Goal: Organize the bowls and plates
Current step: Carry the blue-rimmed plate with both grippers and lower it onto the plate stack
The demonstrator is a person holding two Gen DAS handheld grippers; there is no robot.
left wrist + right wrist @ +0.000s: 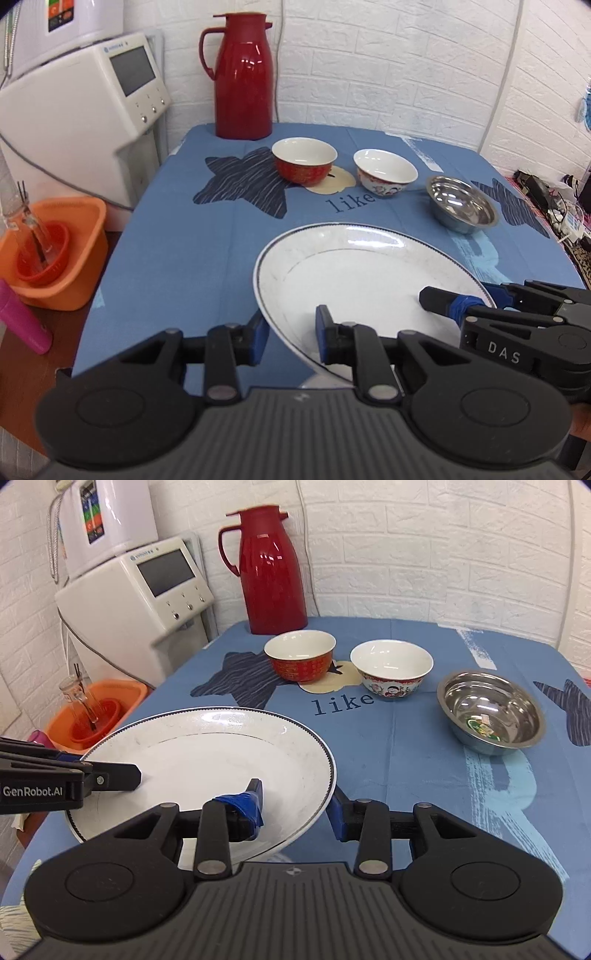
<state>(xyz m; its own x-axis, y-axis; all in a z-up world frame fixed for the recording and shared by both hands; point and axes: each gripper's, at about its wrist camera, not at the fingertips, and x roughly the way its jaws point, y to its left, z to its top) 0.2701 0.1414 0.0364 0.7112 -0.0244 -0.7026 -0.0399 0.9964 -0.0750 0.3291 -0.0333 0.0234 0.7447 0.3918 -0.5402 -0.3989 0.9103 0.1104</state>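
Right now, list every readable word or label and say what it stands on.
"like": printed on the blue tablecloth.
"DAS": on the right gripper.
"GenRobot.AI": on the left gripper.
Brand line above the white machine's screen: too small to read.
Panel on the white dispenser: blurred.

The blue tablecloth (424,775) bears the printed word "like" near its middle, just in front of the two ceramic bowls. The left gripper (110,775) carries "GenRobot.AI" in white on its side, and the right gripper (443,301) shows "DAS" on its black body.
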